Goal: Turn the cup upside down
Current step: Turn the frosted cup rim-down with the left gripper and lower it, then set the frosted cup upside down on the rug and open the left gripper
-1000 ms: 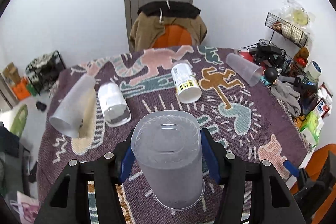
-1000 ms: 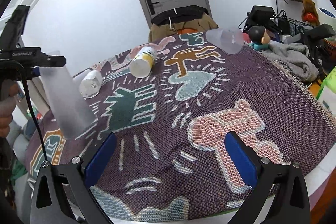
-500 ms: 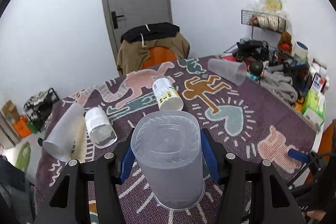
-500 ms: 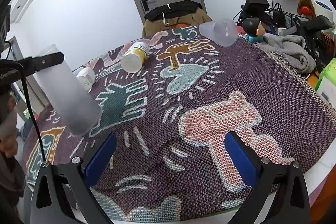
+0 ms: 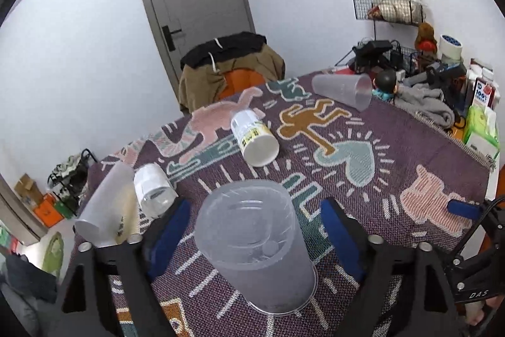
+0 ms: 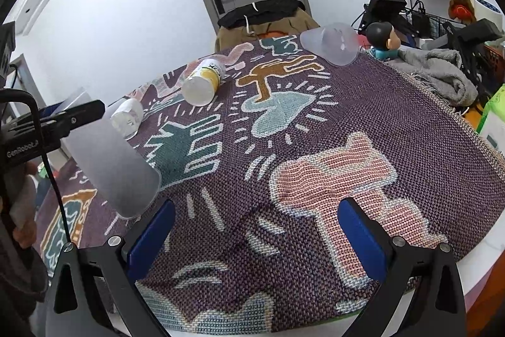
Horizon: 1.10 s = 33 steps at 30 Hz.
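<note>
My left claw [image 5: 252, 237] stood spread around the upside-down cup [image 5: 255, 245], pads clear of its sides; my right claw [image 6: 257, 237] gaped empty above the tabletop [image 6: 315, 147].

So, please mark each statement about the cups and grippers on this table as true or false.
1. The frosted cup between the left gripper fingers stands base up on the patterned cloth. True.
2. The left gripper's pads clamp that cup. False: a gap shows on both sides.
3. The right gripper holds a cup. False: it is open, with only cloth between its fingers.
4. The yellow-labelled paper cup lies on its side. True.
5. The clear cup near the doll figurine stands upright. False: it lies on its side.
</note>
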Each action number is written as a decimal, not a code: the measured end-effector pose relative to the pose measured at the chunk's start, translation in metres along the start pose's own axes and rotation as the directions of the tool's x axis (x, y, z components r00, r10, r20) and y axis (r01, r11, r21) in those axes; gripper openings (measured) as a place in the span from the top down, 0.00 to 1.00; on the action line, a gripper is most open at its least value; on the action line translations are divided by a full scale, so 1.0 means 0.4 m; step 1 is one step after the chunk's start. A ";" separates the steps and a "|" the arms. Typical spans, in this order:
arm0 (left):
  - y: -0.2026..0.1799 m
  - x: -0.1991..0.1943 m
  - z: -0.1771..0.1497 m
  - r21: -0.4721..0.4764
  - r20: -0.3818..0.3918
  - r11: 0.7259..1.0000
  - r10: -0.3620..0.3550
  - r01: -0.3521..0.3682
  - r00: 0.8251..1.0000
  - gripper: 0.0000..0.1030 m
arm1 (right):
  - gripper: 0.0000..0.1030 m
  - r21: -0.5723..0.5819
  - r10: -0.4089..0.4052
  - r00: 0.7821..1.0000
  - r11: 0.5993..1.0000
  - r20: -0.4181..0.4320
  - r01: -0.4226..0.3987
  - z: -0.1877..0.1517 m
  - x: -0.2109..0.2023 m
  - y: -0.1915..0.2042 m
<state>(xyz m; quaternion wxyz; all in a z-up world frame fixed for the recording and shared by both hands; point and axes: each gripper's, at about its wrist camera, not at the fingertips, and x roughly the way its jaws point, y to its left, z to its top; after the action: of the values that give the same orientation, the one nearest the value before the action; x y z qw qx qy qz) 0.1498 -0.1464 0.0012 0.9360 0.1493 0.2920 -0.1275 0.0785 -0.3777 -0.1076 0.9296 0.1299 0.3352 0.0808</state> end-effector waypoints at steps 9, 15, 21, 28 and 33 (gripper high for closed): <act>0.047 -0.071 0.003 -0.061 0.077 0.997 0.058 -0.053 0.995 0.02 | 0.00 -0.017 0.019 1.000 1.000 0.011 -0.019 0.002 -0.011 0.016; 0.094 -0.131 -0.003 -0.116 0.138 0.990 0.099 -0.083 0.986 0.02 | 0.00 -0.041 0.043 0.999 0.998 0.025 -0.042 0.007 -0.026 0.038; 0.137 -0.201 -0.027 -0.180 0.212 0.976 0.164 -0.126 0.963 0.00 | 0.00 -0.092 0.067 0.994 0.994 0.082 -0.059 0.018 -0.069 0.069; 0.170 -0.262 -0.068 -0.237 0.271 0.961 0.207 -0.144 0.940 0.00 | 0.00 -0.149 0.059 0.989 0.988 0.134 -0.039 0.032 -0.111 0.110; 0.196 -0.306 -0.108 -0.286 0.312 0.945 0.247 -0.158 0.917 0.00 | 0.00 -0.158 0.041 0.986 0.987 0.162 -0.015 0.044 -0.136 0.125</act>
<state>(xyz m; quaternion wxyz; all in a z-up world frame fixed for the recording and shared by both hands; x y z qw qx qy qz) 0.0558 -0.0401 0.0548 0.9920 0.0329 0.1211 -0.0146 0.0451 -0.3463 -0.0470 0.9602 0.0674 0.2481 0.1088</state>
